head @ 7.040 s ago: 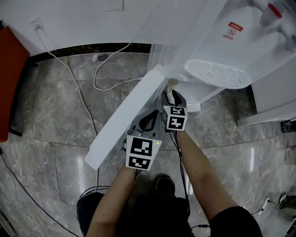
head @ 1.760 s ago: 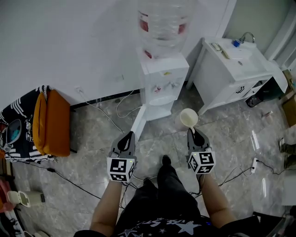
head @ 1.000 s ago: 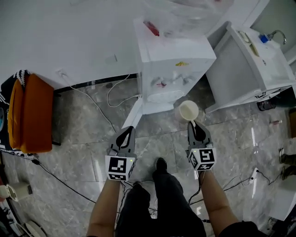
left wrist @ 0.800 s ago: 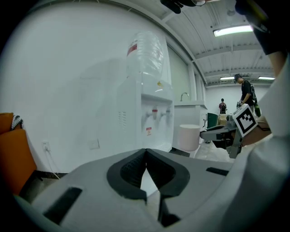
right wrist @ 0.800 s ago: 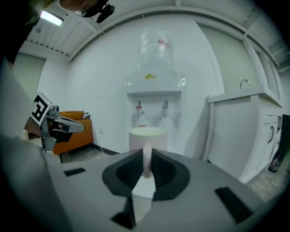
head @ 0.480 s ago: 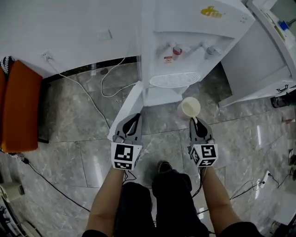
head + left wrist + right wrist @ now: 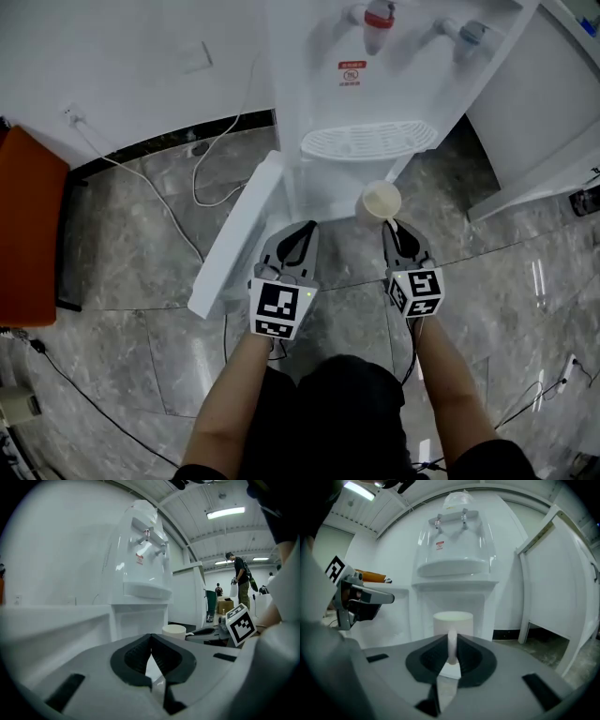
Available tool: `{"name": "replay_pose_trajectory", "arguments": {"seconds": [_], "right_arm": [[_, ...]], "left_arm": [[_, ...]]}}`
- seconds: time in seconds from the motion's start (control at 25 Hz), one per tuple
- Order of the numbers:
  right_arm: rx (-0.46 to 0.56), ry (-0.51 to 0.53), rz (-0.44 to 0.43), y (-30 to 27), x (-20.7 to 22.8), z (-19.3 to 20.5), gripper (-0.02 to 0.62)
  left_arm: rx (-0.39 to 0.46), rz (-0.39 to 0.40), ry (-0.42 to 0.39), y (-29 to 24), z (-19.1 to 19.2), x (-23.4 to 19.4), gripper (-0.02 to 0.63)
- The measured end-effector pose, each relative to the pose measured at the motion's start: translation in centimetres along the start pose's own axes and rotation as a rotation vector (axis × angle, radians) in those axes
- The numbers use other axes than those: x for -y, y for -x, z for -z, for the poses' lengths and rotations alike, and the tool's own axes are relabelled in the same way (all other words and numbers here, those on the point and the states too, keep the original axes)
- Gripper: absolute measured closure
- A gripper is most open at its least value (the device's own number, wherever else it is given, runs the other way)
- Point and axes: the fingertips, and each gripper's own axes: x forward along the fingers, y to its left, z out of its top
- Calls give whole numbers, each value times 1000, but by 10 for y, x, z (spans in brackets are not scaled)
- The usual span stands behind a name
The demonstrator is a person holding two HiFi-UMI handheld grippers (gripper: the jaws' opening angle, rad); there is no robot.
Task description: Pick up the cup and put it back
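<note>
Cup [image 7: 381,201], its handle pinched in the right tool [image 7: 395,228], hangs below the water dispenser [image 7: 394,89] drip tray; left tool [image 7: 304,230] closed, empty.

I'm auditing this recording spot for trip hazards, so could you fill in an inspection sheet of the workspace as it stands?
Surface: grey marble floor; no table in view.
Job's things: white cup held in the air in front of the water dispenser, lower than its drip tray; the dispenser's lower door stands open.
Clutter: nothing seen.
Grippers: right gripper shut on the cup's handle; left gripper shut, nothing between its jaws.
Cables: white cable looped on the floor by the wall; black cable across the floor at lower left.
Surroundings: orange seat at left, white cabinet at right.
</note>
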Motion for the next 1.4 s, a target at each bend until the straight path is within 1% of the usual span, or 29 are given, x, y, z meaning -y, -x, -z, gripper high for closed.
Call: {"name": "replay_pose_trajectory", "arguments": {"seconds": [0.12, 0.32, 0.48, 0.64, 0.76, 0.84, 0.92, 1.04, 1.12, 1.2, 1.4], "right_arm": [[21, 1, -2, -28, 1, 13, 554], [20, -8, -17, -71, -2, 35, 554], [20, 3, -28, -109, -4, 45, 554], [5, 36, -49, -142, -10, 53, 554], [-9, 40, -60, -165, -14, 57, 554], [-17, 30, -64, -177, -17, 59, 554], [-22, 29, -72, -187, -19, 60, 554], [-35, 43, -85, -200, -23, 63, 554], [-47, 44, -88, -206, -27, 66, 554], [-56, 40, -89, -210, -31, 69, 552], [-75, 46, -98, -213, -35, 75, 552]], "left_arm": [[18, -23, 21, -8, 17, -13, 597], [13, -24, 12, -13, 42, -15, 597], [17, -75, 58, -19, 57, -29, 595], [1, -76, 27, -25, 69, -29, 597], [-12, -96, 49, -25, 78, -34, 597], [-25, -103, 46, -24, 84, -35, 597], [-32, -107, 41, -24, 86, -35, 595], [-21, -128, 56, -24, 85, -39, 595], [-13, -138, 50, -23, 81, -40, 595], [-8, -142, 44, -23, 79, -41, 597], [12, -157, 63, -23, 72, -41, 595]]}}
